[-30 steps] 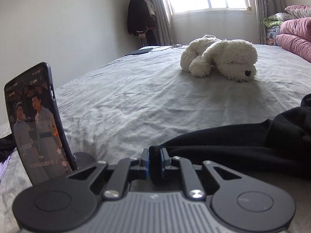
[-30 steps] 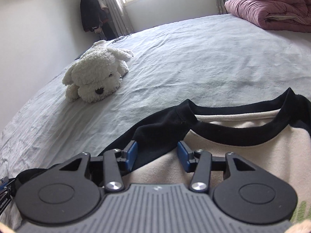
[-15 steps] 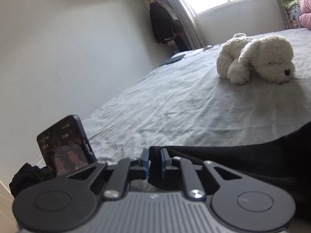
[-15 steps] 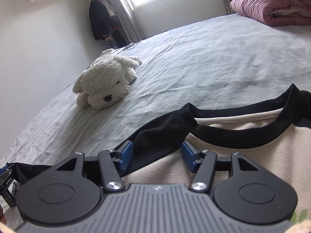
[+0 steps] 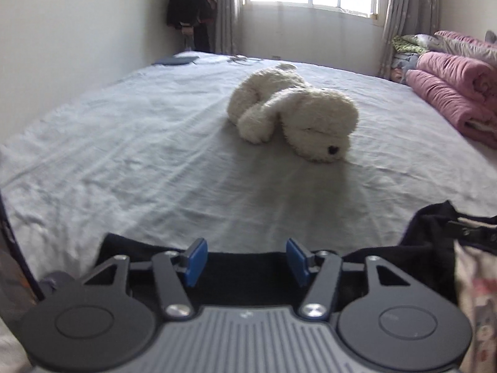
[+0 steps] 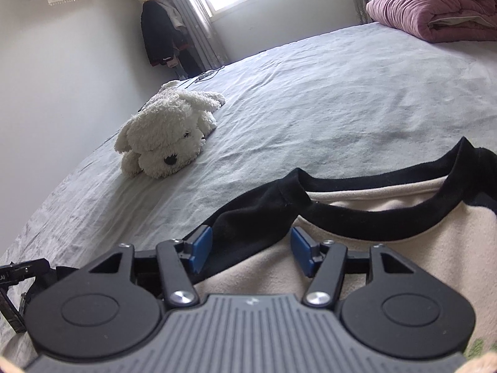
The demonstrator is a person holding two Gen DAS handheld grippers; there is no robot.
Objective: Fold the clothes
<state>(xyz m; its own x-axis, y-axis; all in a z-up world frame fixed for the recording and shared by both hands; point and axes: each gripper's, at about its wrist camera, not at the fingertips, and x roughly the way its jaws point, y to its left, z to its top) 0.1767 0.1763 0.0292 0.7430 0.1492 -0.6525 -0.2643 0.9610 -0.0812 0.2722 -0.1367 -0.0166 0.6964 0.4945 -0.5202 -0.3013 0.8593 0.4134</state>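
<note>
A cream sweatshirt [image 6: 388,267] with a black collar and black sleeves lies flat on the grey bed sheet [image 6: 310,99]. My right gripper [image 6: 251,242] stands open just above its black shoulder [image 6: 254,217], with a blue pad on either side of the cloth and neither pressing it. My left gripper [image 5: 245,253] hangs over the black sleeve [image 5: 248,267]. Its jaws are opening, and the sleeve lies loose on the sheet under the gap. More black cloth [image 5: 428,233] of the same garment bunches at the right edge of the left wrist view.
A white plush dog [image 5: 295,118] [image 6: 167,136] lies mid-bed beyond both grippers. Rolled pink quilts [image 5: 450,93] [image 6: 435,9] are piled at the far right. A propped phone [image 5: 12,248] shows at the left edge. Dark clothes [image 5: 189,0] hang by the window.
The left gripper let go of the black sleeve as its jaws spread wide. It rose and swung right, so the phone slid to the frame's edge. The right gripper barely moved.
</note>
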